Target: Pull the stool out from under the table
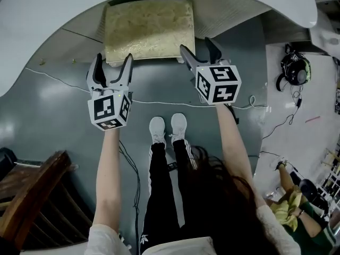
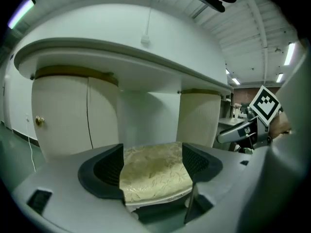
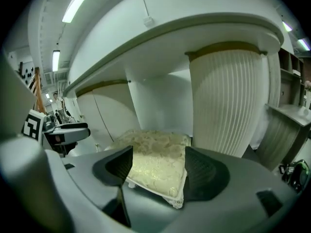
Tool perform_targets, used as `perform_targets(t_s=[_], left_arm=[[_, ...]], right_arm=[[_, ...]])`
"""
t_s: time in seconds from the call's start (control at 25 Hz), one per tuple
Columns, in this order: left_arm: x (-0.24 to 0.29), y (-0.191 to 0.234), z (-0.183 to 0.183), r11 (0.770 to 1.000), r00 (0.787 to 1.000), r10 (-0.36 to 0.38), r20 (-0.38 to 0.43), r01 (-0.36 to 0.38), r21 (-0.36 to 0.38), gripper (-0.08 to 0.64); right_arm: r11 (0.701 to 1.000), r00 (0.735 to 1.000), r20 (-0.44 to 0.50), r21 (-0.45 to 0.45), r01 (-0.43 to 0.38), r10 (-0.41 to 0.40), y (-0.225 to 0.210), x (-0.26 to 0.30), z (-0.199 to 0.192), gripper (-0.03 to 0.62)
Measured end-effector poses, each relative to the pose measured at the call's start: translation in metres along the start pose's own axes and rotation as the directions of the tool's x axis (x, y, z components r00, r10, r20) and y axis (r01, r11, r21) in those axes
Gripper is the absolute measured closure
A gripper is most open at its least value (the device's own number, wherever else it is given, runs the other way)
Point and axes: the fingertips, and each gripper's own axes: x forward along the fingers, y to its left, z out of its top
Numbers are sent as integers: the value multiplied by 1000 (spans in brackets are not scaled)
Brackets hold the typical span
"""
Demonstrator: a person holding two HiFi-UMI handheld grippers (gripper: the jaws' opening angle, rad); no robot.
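1. Stool (image 1: 149, 28): largely tucked under the white surface (image 1: 37, 25); only the near edge is exposed.
2. Left gripper (image 1: 113, 62): jaws released, nothing clamped. It is held at the near-left corner, judged to be lined up for a grip.
3. Right gripper (image 1: 196, 47): jaws likewise spread at the near-right corner, presumably so the pull is even.
4. Head view only: shoes (image 1: 167, 127), floor cable (image 1: 64, 79).
5. Gripper views only: the cushion is framed between each pair of jaws; ribbed pedestals (image 3: 226, 101) are shown behind the stool.

Gold-cushioned stool (image 1: 149, 28), far edge under white surface (image 1: 48, 15). Left gripper (image 1: 113, 60) and right gripper (image 1: 195, 44) at its near corners, jaws apart.
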Motion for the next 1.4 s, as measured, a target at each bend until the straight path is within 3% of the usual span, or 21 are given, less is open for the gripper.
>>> perform_targets(t_s=[0.16,0.36,0.68,0.84,1.0,1.12,1.4], left_arm=[[12,14,-54,999,997,30,-78,-29,13,207],[30,35,-114,998,985,54,-164,-61,-35,198],[40,52,-190,998,948,47,-315,-30,59,190],[52,62,-215,992,922,49,-384,-1,125,191],[60,74,-236,990,899,66,-432,-6,138,190],[71,81,-240,987,893,71,-444,2,162,190],[90,78,-235,968,892,15,-451,100,230,192]], right_arm=[[999,997,-83,-46,-10,6,-6,23,-43,264],[998,986,-164,-53,16,-25,-21,41,-92,258],[998,963,-265,-53,26,-40,-30,53,-160,258],[998,951,-303,-56,40,-55,-35,66,-176,258],[997,940,-337,-70,39,-61,-38,82,-188,258],[996,939,-339,-74,42,-65,-41,92,-190,259],[995,927,-368,-92,45,-76,-42,108,-199,259]])
